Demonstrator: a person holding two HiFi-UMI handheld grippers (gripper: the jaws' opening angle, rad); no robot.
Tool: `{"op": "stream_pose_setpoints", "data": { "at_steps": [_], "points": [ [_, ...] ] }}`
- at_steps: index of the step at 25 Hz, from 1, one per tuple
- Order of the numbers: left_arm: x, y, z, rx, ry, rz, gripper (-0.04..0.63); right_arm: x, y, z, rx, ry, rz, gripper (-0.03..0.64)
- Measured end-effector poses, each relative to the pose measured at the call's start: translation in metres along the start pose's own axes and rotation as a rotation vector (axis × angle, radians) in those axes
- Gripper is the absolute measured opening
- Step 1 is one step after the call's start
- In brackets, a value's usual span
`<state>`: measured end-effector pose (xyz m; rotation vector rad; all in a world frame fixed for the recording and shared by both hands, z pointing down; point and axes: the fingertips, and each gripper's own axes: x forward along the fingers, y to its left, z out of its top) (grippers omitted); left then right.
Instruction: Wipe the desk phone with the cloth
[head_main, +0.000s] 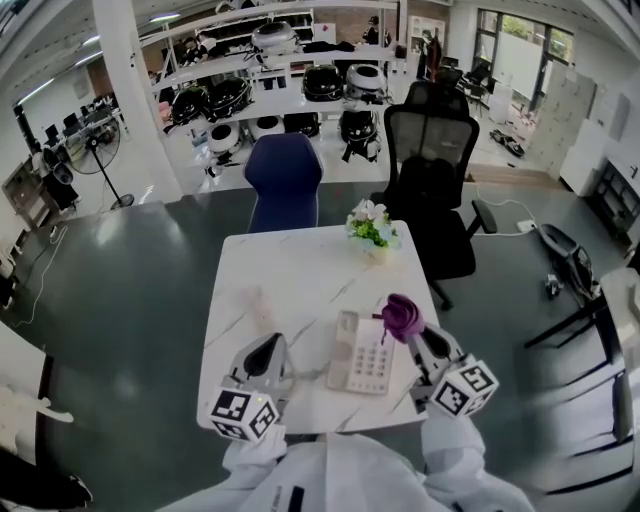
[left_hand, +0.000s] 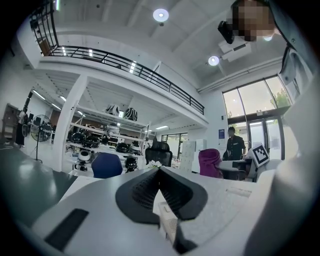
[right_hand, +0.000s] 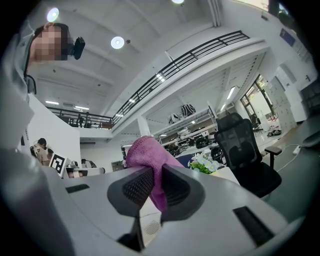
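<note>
right gripper (right_hand: 156, 187) pinches likely soft, limp cloth (right_hand: 142, 150) mid-fold; left gripper (left_hand: 159, 175) pressed together, empty; desk phone (head_main: 362, 352) by front edge of table (head_main: 270, 270).

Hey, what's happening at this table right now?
A person holds a gripper in each hand over a white table. The right gripper is shut on a purple cloth, at the far right corner of the desk phone. The left gripper is shut and empty, left of the phone.
</note>
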<state>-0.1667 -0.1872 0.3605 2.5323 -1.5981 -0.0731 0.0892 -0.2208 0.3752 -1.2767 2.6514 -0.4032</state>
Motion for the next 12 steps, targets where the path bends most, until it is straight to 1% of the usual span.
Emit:
{"op": "stream_pose_setpoints", "data": {
  "at_steps": [6,12],
  "points": [
    [0.002,0.003,-0.006,0.008,0.013,0.019,-0.002,-0.002,-0.011,-0.003,-0.033,-0.005,-0.069,0.031],
    [0.0,0.001,-0.004,0.027,0.015,0.019,-0.002,-0.006,-0.012,-0.001,-0.03,-0.012,-0.083,0.031]
  ]
}}
